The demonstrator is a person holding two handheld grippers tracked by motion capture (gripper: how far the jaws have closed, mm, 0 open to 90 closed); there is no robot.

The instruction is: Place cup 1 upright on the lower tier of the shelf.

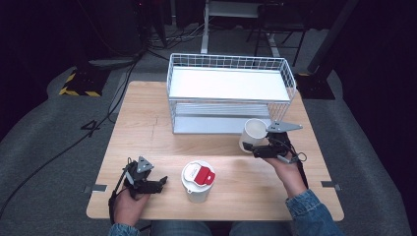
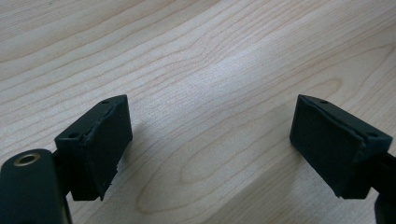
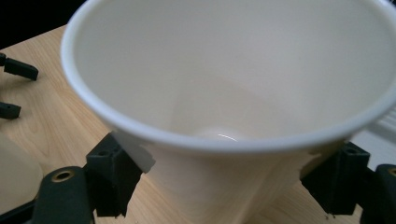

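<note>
A wooden table (image 1: 147,128) seen from above, with a person's two forearms coming in from the near edge, each hand holding a black two-jaw gripper. Nearest, at the left, the left gripper (image 1: 160,183) lies low over the table close to the front edge; the left gripper view shows its jaws spread wide with bare wood grain between them, gripping nothing. Just to its right stands a white lidded cup (image 1: 197,182) with a red tab on its white lid, upright, near the front edge and apart from both grippers. Farther back and to the right, a hand in a blue denim sleeve (image 1: 310,206) holds the right gripper (image 1: 250,148) against a white open cup (image 1: 253,133). In the right gripper view this cup's wide rim and empty pale interior loom close, and the two jaws sit on either side of the cup's lower wall, pressed to it, so the gripper is clamped on the cup. The cup is just in front of a white wire basket rack (image 1: 231,93) with two tiers, which stands at the far middle of the table. Beyond the table lie grey floor and dark cables.
</note>
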